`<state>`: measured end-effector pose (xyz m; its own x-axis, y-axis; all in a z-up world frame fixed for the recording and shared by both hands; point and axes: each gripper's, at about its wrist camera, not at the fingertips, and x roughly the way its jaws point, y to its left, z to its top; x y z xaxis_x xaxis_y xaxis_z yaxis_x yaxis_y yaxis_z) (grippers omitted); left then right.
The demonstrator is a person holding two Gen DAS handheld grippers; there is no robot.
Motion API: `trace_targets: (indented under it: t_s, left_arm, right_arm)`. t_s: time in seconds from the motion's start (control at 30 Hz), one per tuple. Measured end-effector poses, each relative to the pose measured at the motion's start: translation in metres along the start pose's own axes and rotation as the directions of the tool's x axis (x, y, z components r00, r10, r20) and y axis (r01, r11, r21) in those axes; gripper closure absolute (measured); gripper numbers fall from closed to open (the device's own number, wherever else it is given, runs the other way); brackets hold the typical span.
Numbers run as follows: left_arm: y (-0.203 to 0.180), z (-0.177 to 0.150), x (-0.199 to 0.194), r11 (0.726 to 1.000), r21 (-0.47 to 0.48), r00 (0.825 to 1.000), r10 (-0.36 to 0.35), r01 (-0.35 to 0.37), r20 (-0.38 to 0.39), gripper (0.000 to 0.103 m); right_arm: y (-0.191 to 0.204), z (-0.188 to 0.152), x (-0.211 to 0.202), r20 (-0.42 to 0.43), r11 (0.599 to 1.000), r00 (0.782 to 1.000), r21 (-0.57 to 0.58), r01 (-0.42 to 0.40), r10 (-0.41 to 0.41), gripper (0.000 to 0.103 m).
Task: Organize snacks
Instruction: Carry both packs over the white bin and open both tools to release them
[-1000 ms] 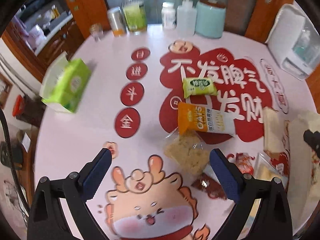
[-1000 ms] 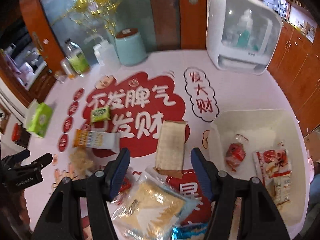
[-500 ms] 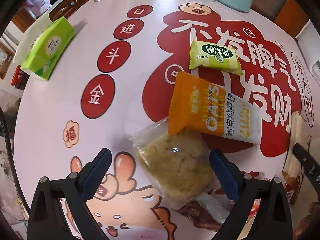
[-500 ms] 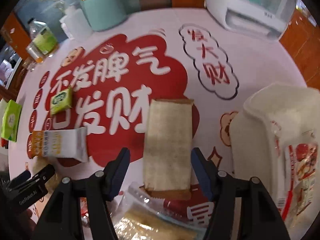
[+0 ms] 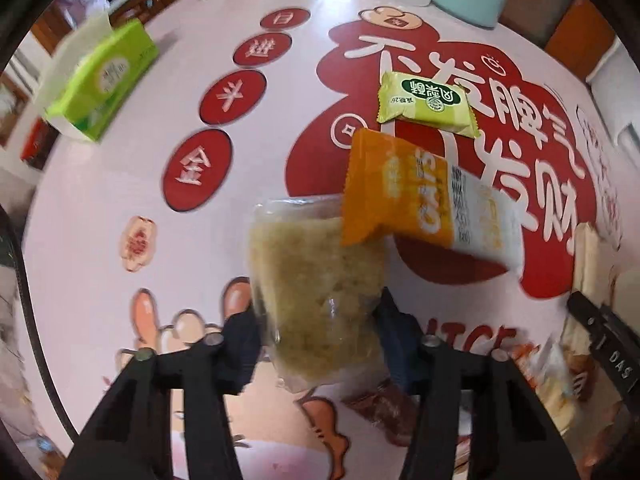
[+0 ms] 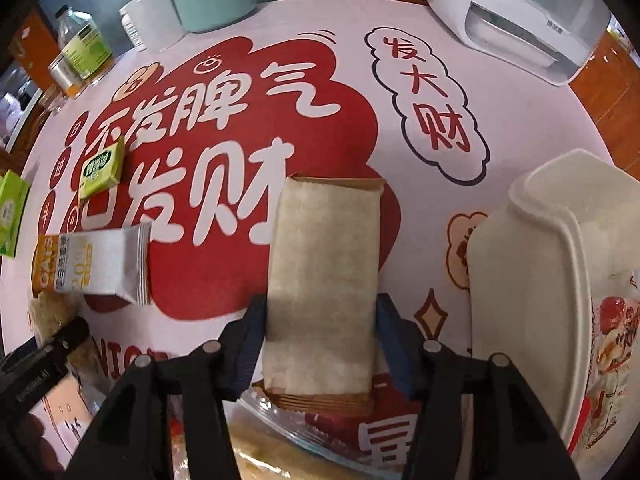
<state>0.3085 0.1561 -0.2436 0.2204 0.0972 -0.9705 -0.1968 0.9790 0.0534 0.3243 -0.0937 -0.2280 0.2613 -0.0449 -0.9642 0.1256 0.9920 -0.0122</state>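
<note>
Now both grippers grip snacks near the tabletop's [image 5: 100,240] front edge: the left gripper [image 5: 316,332], fingers narrowed onto the clear crumbly cake packet [image 5: 316,280], soft and crushable; the right gripper [image 6: 320,332], fingers pinching the beige flat packet [image 6: 324,264], light, stiffer, across its width. The white bin [image 6: 560,264] at the right edge holds a red-printed packet [image 6: 612,344].

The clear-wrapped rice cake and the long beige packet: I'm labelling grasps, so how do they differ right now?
The rice cake sits in a see-through wrapper showing crumbly yellow grains; the beige packet is opaque with brown crimped ends. The rice cake lies between the left tongs, with the orange oat bar overlapping its far corner; the beige packet lies between the right tongs, nothing on top. Both are gripped across their near end.
</note>
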Motion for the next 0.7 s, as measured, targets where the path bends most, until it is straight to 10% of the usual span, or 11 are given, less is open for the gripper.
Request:
trace_targets:
  t_s: [0.47, 0.7]
  left_arm:
    - [0.023, -0.039, -0.097, 1.000, -0.006, 0.984, 0.001, 0.000, 0.178, 0.057]
    - [0.002, -0.073, -0.179, 0.997, 0.066, 0.957, -0.055, 0.038, 0.286, 0.057]
  right_arm:
    - [-0.009, -0.037, -0.064, 0.120, 0.997, 0.990, -0.016, -0.077, 0.079, 0.049]
    - [-0.028, -0.060, -0.137, 0.258, 0.983, 0.949, -0.023, -0.184, 0.183, 0.049]
